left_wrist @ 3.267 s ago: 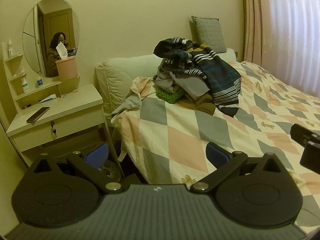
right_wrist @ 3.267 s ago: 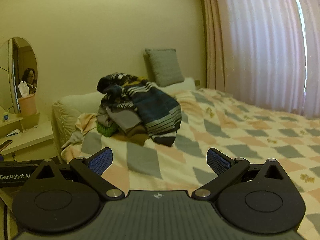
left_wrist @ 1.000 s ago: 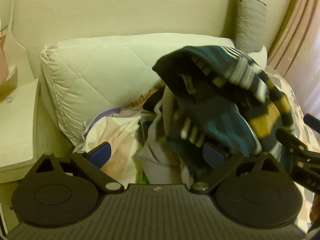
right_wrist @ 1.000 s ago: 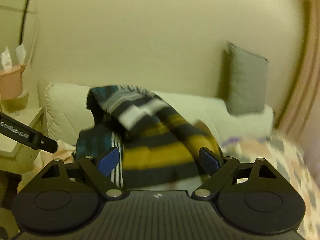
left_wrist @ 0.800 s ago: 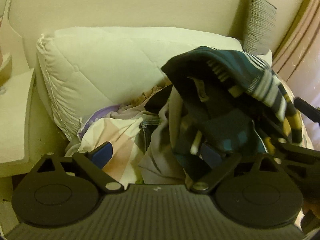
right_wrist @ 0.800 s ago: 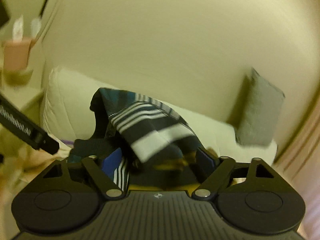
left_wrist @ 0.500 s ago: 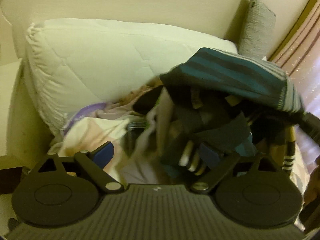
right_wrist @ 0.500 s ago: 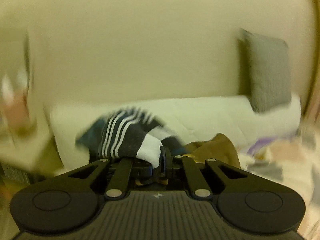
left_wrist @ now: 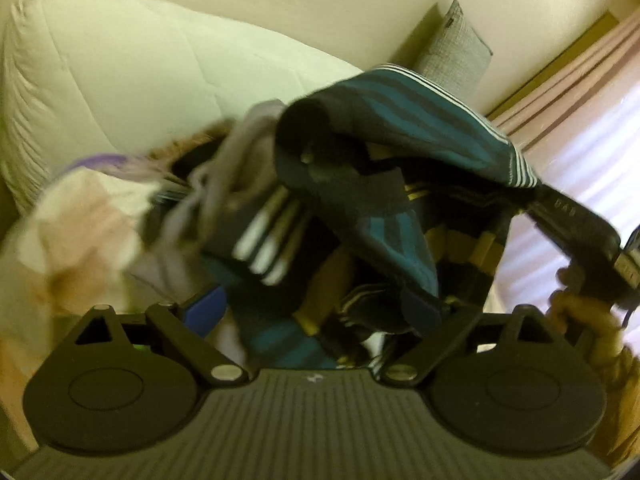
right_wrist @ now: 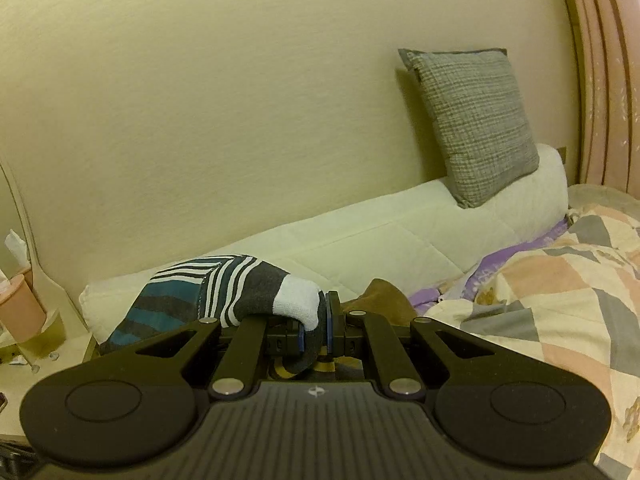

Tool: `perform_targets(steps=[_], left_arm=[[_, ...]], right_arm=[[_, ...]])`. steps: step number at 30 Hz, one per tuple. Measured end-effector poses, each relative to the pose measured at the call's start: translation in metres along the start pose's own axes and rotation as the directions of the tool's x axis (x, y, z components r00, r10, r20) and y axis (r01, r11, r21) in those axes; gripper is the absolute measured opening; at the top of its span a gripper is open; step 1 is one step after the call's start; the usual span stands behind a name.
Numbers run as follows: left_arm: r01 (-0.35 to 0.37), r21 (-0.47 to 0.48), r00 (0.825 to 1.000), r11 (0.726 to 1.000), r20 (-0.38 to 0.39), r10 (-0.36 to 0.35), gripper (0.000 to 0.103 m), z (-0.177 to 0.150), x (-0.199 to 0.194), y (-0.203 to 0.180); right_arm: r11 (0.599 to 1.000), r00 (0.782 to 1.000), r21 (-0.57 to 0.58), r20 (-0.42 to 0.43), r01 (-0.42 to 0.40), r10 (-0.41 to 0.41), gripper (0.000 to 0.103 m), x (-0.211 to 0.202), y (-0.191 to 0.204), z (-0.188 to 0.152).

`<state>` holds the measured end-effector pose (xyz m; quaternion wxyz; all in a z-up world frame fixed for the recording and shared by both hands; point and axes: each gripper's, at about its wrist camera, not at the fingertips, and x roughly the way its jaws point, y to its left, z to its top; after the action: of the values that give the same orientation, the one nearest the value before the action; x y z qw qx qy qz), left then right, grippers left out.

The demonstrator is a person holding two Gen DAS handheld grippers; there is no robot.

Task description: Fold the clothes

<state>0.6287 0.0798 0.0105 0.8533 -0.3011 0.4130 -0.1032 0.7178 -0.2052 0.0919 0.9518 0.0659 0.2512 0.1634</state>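
The right gripper [right_wrist: 313,334] was closed tight on a fold of a striped sweater [right_wrist: 244,286], its two blue pads pressed together with a white band of the knit bunched between them and a dark grey band curling down below. From that pinch the sweater ran off to the left in narrow black-and-white stripes and then broader teal and dark bands, lying against a long white quilted bolster [right_wrist: 380,240] at the head of the bed. A grey woven cushion [right_wrist: 474,124] stood upright against the cream wall on top of that bolster, well to the right of the grip. A diamond-patterned quilt [right_wrist: 560,280] in peach, grey and cream covered the bed on the right, with a brown garment [right_wrist: 382,296] showing just behind the closed fingers. The left gripper [left_wrist: 320,312] stood wide open, its fingers spread far apart; the left blue pad [left_wrist: 208,310] was in plain sight, while the right one was hidden under hanging cloth. The same striped sweater [left_wrist: 400,132] hung in the air in front of and above it, draped down into the gap between the open fingers; whether the cloth touched either pad could not be told. To the right in the left wrist view, the sweater's upper edge led to the dark body of the right gripper [left_wrist: 576,228], with the person's hand [left_wrist: 580,312] wrapped around its handle below. A pile of other clothes [left_wrist: 224,200], blurred, grey and pale, sat behind the hanging sweater.
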Motion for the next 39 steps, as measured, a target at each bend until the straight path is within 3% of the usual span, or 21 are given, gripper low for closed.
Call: perform_targets(steps=[6,10,13,15,17,19,22,23,25,26,27,29,30,32,34,37,39], left_arm=[[0.137,-0.136,0.99,0.981,-0.004,-0.139,0.091,0.009,0.023,0.003],[0.095,-0.084,0.995,0.992,-0.009,-0.096,0.091,0.0,0.007,0.008],[0.053,-0.099,0.998,0.994,-0.026,-0.056,0.091,-0.008,-0.006,0.026],[0.106,-0.13,0.994,0.986,0.024,-0.104,0.094,-0.003,-0.015,0.03],[0.15,-0.102,0.988,0.983,0.064,-0.144,0.101,0.004,-0.016,0.025],[0.154,-0.101,0.987,0.983,0.055,-0.149,0.101,0.009,0.0,0.022],[0.216,-0.201,0.976,0.956,0.02,-0.216,0.098,0.009,0.03,0.026],[0.236,-0.227,0.971,0.945,0.015,-0.239,0.09,0.008,0.039,0.026],[0.265,-0.211,0.962,0.941,-0.003,-0.272,0.053,0.007,0.056,0.019],[0.274,-0.197,0.959,0.941,-0.02,-0.283,0.018,0.006,0.062,0.015],[0.283,-0.184,0.956,0.941,-0.029,-0.293,0.004,0.005,0.066,0.012],[0.266,-0.125,0.963,0.956,-0.008,-0.269,0.003,0.005,0.06,0.004],[0.233,-0.053,0.973,0.971,0.016,-0.232,0.002,0.007,0.051,-0.004],[0.149,0.117,0.985,0.982,0.067,-0.158,0.002,0.015,0.03,-0.025],[0.101,0.26,0.985,0.96,0.111,-0.134,0.002,0.023,0.01,-0.051],[0.011,0.464,0.971,0.886,0.207,-0.12,0.002,0.029,-0.022,-0.097],[-0.043,0.579,0.95,0.814,0.277,-0.147,0.002,0.023,-0.044,-0.133]], right_arm=[[1.0,1.0,0.004,0.0,0.005,-0.005,0.008,-0.007,0.001,0.0],[1.0,1.0,0.017,-0.003,0.009,-0.009,0.008,-0.012,-0.003,0.0],[1.0,1.0,0.025,-0.005,0.007,-0.007,0.008,-0.015,-0.004,0.0],[1.0,1.0,0.027,-0.006,0.009,-0.009,0.008,-0.015,-0.003,0.0],[0.999,1.0,0.031,-0.007,0.01,-0.01,0.008,-0.015,-0.002,0.0],[0.999,1.0,0.031,-0.007,0.012,-0.011,0.008,-0.015,-0.001,0.0],[0.999,1.0,0.032,-0.01,0.016,-0.015,0.008,-0.015,-0.001,-0.001],[0.999,1.0,0.034,-0.011,0.018,-0.018,0.008,-0.015,-0.002,-0.002],[0.999,1.0,0.04,-0.011,0.024,-0.023,0.008,-0.017,-0.002,-0.003],[0.999,1.0,0.04,-0.008,0.031,-0.03,0.008,-0.02,-0.003,-0.004],[0.998,0.999,0.042,0.002,0.045,-0.045,0.007,-0.025,-0.004,-0.004],[0.994,0.995,0.054,0.028,0.09,-0.092,0.006,-0.039,-0.007,-0.002],[0.99,0.991,0.067,0.047,0.125,-0.128,0.006,-0.049,-0.009,-0.001],[0.973,0.972,0.118,0.102,0.199,-0.211,0.005,-0.079,-0.021,0.003],[0.947,0.94,0.167,0.161,0.274,-0.301,0.005,-0.116,-0.033,0.006],[0.89,0.861,0.243,0.253,0.385,-0.441,0.005,-0.193,-0.049,0.005],[0.843,0.788,0.292,0.313,0.451,-0.53,0.005,-0.251,-0.056,0.001]])
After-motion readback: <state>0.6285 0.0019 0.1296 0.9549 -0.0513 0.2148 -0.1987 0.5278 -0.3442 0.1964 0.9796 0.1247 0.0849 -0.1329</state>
